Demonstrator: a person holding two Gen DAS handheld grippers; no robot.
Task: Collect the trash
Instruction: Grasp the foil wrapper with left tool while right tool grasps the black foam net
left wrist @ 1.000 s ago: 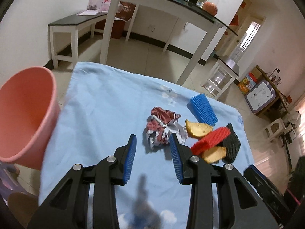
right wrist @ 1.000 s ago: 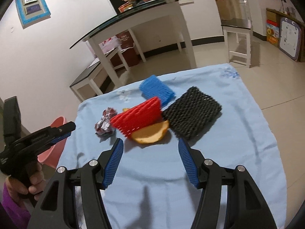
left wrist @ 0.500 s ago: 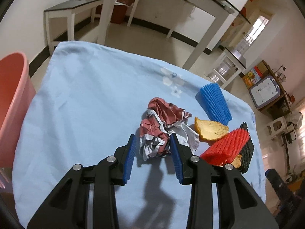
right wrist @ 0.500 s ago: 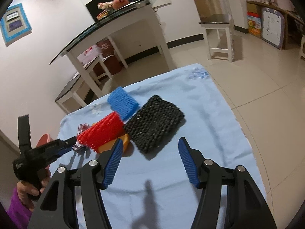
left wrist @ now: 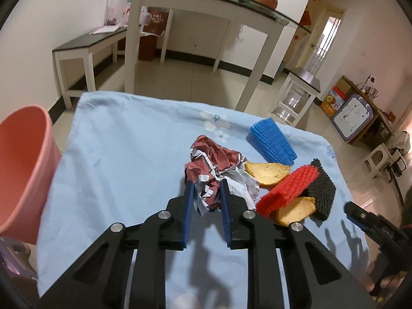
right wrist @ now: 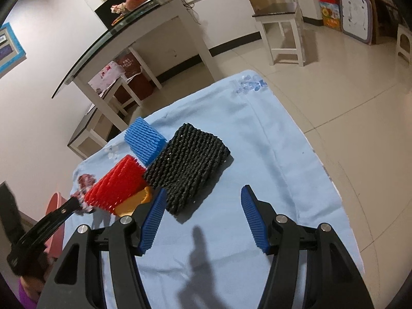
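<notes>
A: What has the left gripper (left wrist: 205,188) got?

B: Its blue pads (left wrist: 188,206) are pressed in on the crumpled paper (left wrist: 213,164), red-brown and white, sitting on the blue cloth (left wrist: 123,154). The bottom of the wad is hidden between the fingers, so I can't tell whether it's off the cloth.

A: And the right gripper (right wrist: 203,206)?

B: Spread wide, holding nothing, hovering just near the black foam net (right wrist: 188,167). Its left pad (right wrist: 152,221) covers the net's near corner.

A: The rest of the trash?

B: A red foam net (right wrist: 116,188) lies partly on a yellow-orange peel (right wrist: 134,202), most of it covered. From the left camera a second peel (left wrist: 267,170) shows beside the paper. The blue foam net (right wrist: 144,141) lies farther back, touching the black one in the right view.

A: The bin?

B: The pink bucket (left wrist: 23,170) stands off the cloth's left edge, cut off by the frame. In the right camera only a sliver shows behind the left gripper's arm
</notes>
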